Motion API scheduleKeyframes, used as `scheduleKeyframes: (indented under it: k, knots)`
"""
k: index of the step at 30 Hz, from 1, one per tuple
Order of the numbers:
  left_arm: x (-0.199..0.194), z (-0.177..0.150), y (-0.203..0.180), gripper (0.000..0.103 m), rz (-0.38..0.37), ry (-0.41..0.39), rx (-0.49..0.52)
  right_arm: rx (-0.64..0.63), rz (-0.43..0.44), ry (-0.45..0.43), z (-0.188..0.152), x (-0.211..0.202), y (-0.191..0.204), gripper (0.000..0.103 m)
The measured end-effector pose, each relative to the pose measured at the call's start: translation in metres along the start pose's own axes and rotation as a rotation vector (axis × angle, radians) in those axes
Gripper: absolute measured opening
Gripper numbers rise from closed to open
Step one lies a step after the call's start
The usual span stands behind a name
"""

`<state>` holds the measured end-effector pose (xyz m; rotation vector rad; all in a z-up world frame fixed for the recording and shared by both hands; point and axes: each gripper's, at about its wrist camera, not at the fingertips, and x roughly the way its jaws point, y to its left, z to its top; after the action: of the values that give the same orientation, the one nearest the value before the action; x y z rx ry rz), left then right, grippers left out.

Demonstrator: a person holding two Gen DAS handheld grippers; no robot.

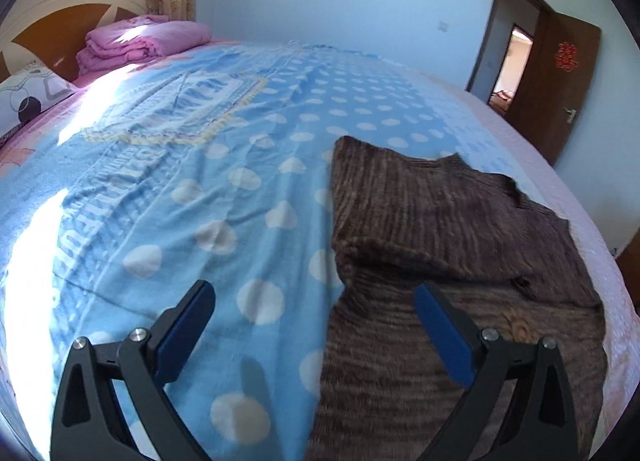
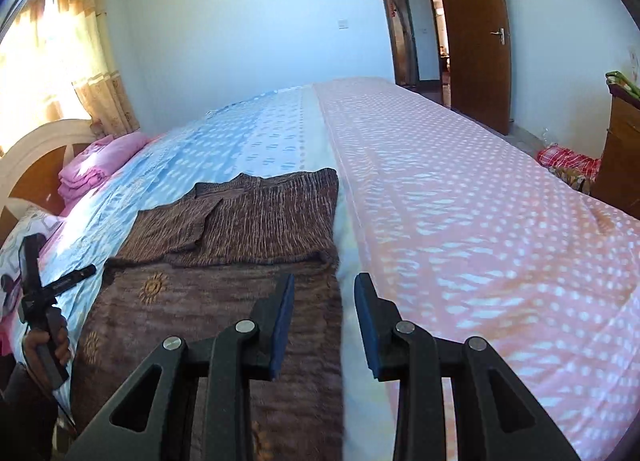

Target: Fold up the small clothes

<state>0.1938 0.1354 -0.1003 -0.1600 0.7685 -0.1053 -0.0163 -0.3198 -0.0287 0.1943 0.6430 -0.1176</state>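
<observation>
A brown knitted sweater lies flat on the blue dotted blanket, with a folded flap across its upper part. My left gripper hovers open and wide over the sweater's left edge, with nothing between its blue pads. In the right wrist view the sweater lies left of centre. My right gripper is above the sweater's right edge, its jaws a narrow gap apart and empty. At the far left of that view a hand holds the left gripper.
A folded pink quilt and a patterned pillow lie by the wooden headboard. A pink dotted sheet covers the bed's right side. A wooden cabinet, a red plaid cloth and an open door are beyond the bed.
</observation>
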Motion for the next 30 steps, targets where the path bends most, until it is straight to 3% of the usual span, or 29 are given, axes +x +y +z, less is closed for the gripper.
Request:
scheduleKeyframes:
  k: [5,9,13,16,20,27,30]
  knots:
    - [-0.068,-0.020,0.007,0.102,-0.184,-0.037,0.090,-0.037,0.082,0.038,-0.013,-0.033,-0.010,0.032]
    - [-0.098,-0.045,0.014,0.102,-0.270,0.012,0.109,-0.096,0.122,0.115,-0.034,-0.049,-0.005,0.032]
    - [-0.112,-0.078,0.016,0.102,-0.290,0.084,0.119,-0.127,0.183,0.242,-0.071,-0.051,0.004,0.032]
    - [-0.119,-0.103,0.010,0.102,-0.298,0.135,0.157,-0.165,0.180,0.316,-0.102,-0.048,0.013,0.032]
    - [-0.126,-0.132,0.006,0.102,-0.295,0.204,0.205,-0.118,0.196,0.388,-0.134,-0.043,0.019,0.032]
    - [-0.130,-0.169,0.012,0.099,-0.290,0.291,0.190,-0.076,0.172,0.475,-0.152,-0.035,0.020,0.032]
    - [-0.117,-0.176,0.011,0.090,-0.251,0.352,0.173,-0.066,0.179,0.493,-0.157,-0.033,0.020,0.032]
